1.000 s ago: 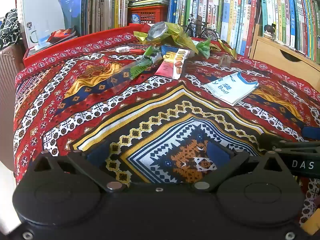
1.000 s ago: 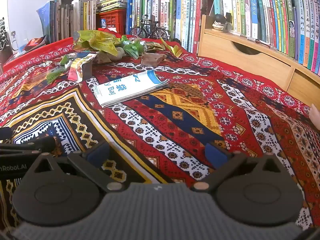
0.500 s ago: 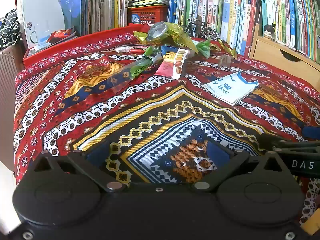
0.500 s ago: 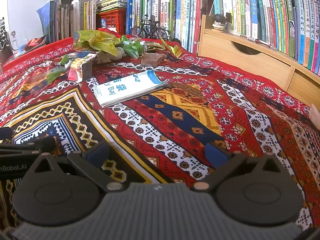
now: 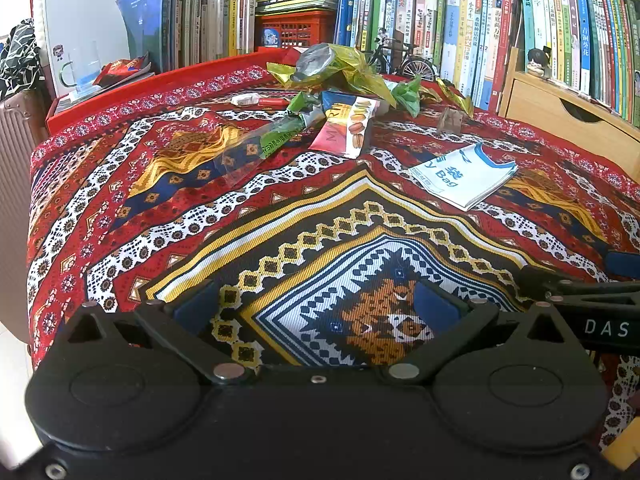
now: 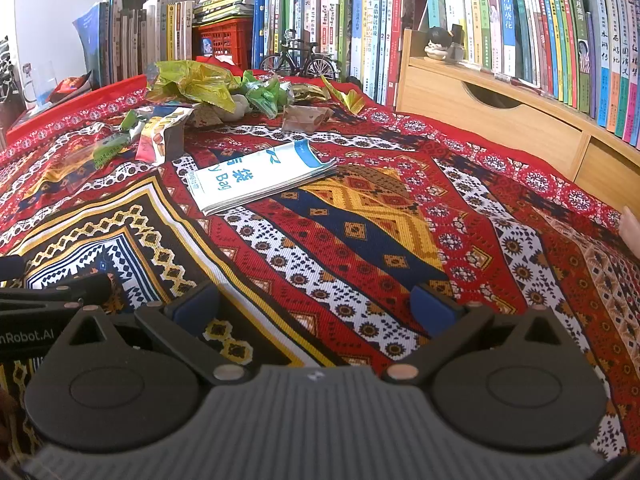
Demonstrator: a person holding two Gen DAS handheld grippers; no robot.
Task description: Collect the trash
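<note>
Trash lies heaped at the far side of the patterned cloth: a crumpled yellow-green foil wrapper (image 5: 336,66) (image 6: 192,82), a green plastic bag (image 5: 408,94) (image 6: 266,94), a pink snack box (image 5: 346,130) (image 6: 158,138), a clear green-printed wrapper (image 5: 264,144) and a brown paper scrap (image 6: 306,118). A folded white-and-blue bag pack (image 5: 464,174) (image 6: 260,178) lies nearer. My left gripper (image 5: 316,308) is open and empty, low over the near cloth. My right gripper (image 6: 316,300) is also open and empty, to the left one's right.
Rows of books (image 6: 500,20) line the back. A red crate (image 5: 296,30) and a model bicycle (image 6: 298,60) stand behind the trash. A wooden drawer unit (image 6: 492,116) borders the right. A glass mug (image 5: 80,70) sits far left. A fingertip (image 6: 630,226) shows at the right edge.
</note>
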